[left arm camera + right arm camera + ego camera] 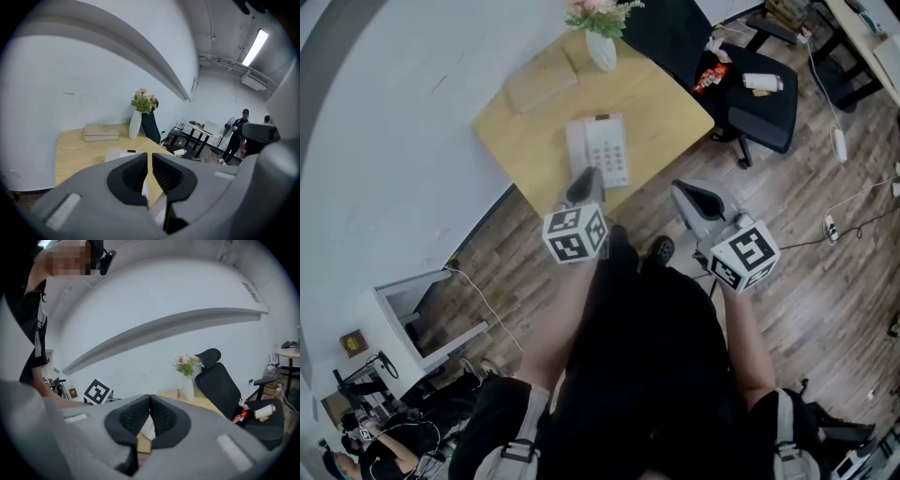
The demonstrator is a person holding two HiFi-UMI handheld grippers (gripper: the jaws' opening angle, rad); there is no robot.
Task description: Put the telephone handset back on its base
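Two empty grippers, both short of the white push-button telephone base point(607, 150): left gripper point(584, 183) jaws closing on nothing, right gripper point(692, 199) pinched shut. The white handset point(576, 147) lies along the base's left edge, can't tell if it's seated. I'd guess it's still the approach, so next is reaching in to check it.

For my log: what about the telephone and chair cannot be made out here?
Telephone: left tongs, closing on nothing, cover its near end in head view, most of it in left gripper view.
Keypad print: too small, head view.
Red packet on chair: too small to name, head view.

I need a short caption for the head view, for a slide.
Left gripper, empty jaws closing, and right gripper, shut, held near a wooden table bearing a white telephone.
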